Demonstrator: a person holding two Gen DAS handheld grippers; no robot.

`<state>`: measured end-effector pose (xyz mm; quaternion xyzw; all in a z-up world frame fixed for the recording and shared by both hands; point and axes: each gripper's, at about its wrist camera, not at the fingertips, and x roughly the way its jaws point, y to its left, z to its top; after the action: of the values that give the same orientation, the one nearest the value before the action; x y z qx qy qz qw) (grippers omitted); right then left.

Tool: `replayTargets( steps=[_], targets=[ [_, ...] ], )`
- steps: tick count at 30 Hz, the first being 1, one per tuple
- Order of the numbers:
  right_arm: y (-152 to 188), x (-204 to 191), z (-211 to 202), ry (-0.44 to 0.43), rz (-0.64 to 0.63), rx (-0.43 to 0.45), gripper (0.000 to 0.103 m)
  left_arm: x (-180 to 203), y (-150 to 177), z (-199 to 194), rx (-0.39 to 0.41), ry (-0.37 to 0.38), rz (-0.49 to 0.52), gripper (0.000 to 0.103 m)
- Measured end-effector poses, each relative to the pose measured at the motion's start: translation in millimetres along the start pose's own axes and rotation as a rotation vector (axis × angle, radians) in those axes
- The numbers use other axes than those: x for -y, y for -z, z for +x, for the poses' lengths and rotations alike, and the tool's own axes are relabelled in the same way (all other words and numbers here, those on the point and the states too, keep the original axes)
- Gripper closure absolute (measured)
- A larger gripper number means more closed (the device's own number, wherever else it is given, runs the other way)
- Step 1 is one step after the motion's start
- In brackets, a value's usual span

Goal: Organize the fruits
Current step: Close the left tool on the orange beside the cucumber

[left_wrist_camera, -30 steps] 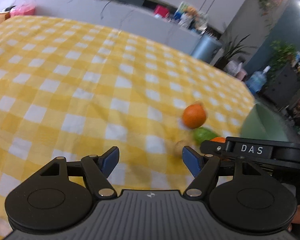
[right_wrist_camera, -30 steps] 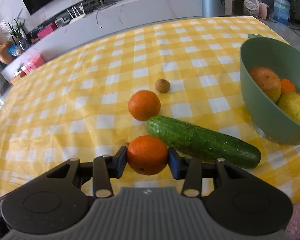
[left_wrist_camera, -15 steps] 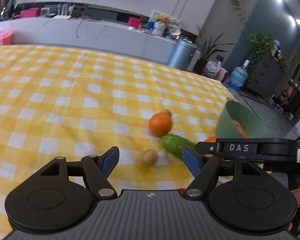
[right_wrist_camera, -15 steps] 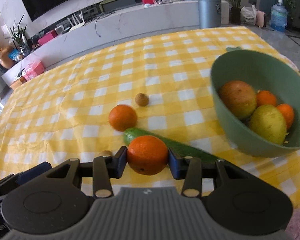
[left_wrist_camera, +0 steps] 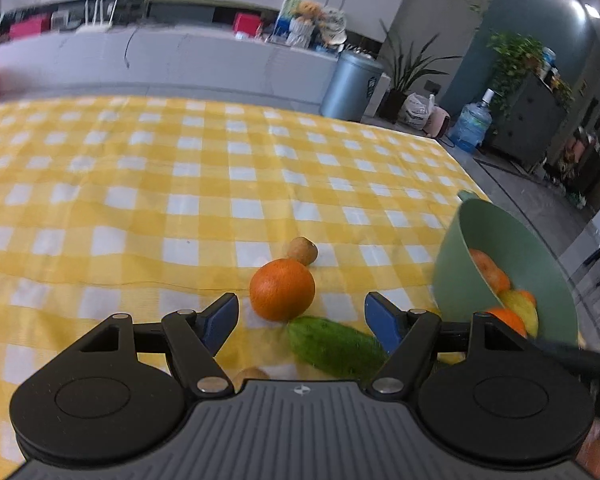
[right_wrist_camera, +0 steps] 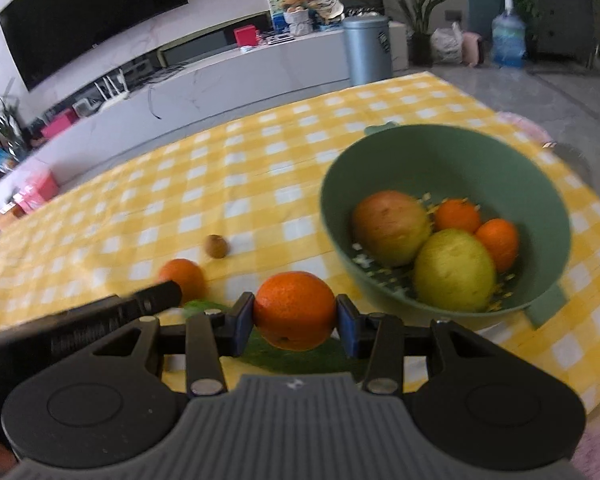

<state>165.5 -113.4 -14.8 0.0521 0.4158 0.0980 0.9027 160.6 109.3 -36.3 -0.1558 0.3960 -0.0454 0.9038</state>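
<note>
My right gripper (right_wrist_camera: 295, 318) is shut on an orange (right_wrist_camera: 295, 310) and holds it above the table, just left of the green bowl (right_wrist_camera: 380, 148). The bowl holds several fruits, among them a reddish one (right_wrist_camera: 392, 226) and a yellow-green one (right_wrist_camera: 454, 270). My left gripper (left_wrist_camera: 302, 320) is open over the checked cloth. A loose orange (left_wrist_camera: 282, 290) lies just beyond its fingertips, and one end of a cucumber (left_wrist_camera: 336, 346) lies between them. A brown kiwi (left_wrist_camera: 302, 251) sits behind that orange. A second kiwi (left_wrist_camera: 250, 374) peeks out under the left gripper's body.
A yellow-and-white checked cloth (left_wrist_camera: 140, 200) covers the table. The bowl (left_wrist_camera: 448, 264) stands near the table's right edge. Beyond the far edge are a grey bin (left_wrist_camera: 350, 86), a water bottle (left_wrist_camera: 470, 126) and a low white cabinet.
The left gripper has swung right, bringing the loose orange and cucumber to its open fingers. The right gripper has carried its orange up and toward the bowl, which now looms larger.
</note>
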Motion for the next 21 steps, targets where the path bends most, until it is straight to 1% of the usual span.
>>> replayTargets(
  steps=[2,4,5,6,8,11,13,15,21],
  targets=[
    [0.4,-0.5,5.4,0.021,-0.013,-0.014,0.062,-1.8,-5.2,12.0,-0.028,0.010,-0.015,0.018],
    [1.3,-1.2,9.8,0.042,-0.025,-0.022,0.062,0.4,-8.0,18.9,-0.034,0.014,0.021,0.018],
    [2.1,-1.6,11.7,0.058,-0.033,-0.023,0.062,1.2,-8.3,21.0,-0.028,0.002,0.028,0.018],
    [2.8,-2.1,13.0,0.075,-0.041,-0.027,0.062,0.4,-8.7,24.2,-0.027,-0.014,0.025,0.019],
    [3.8,0.0,13.9,0.091,-0.048,-0.025,0.062,-1.6,-9.0,30.5,-0.036,-0.026,0.002,0.022],
    [5.0,1.1,13.5,0.107,-0.048,-0.021,0.062,-7.1,-9.2,37.7,-0.063,0.002,-0.023,0.024],
    [4.2,0.8,14.1,0.105,-0.051,-0.025,0.062,-7.7,-9.1,40.7,-0.061,-0.012,-0.040,0.044],
    [4.8,-0.8,15.0,0.112,-0.063,-0.027,0.062,-9.4,-8.4,42.6,-0.065,-0.027,-0.049,0.051],
    [6.4,-5.2,16.0,0.124,-0.090,-0.027,0.062,-11.1,-9.8,42.6,-0.064,-0.018,-0.066,0.052]
  ],
)
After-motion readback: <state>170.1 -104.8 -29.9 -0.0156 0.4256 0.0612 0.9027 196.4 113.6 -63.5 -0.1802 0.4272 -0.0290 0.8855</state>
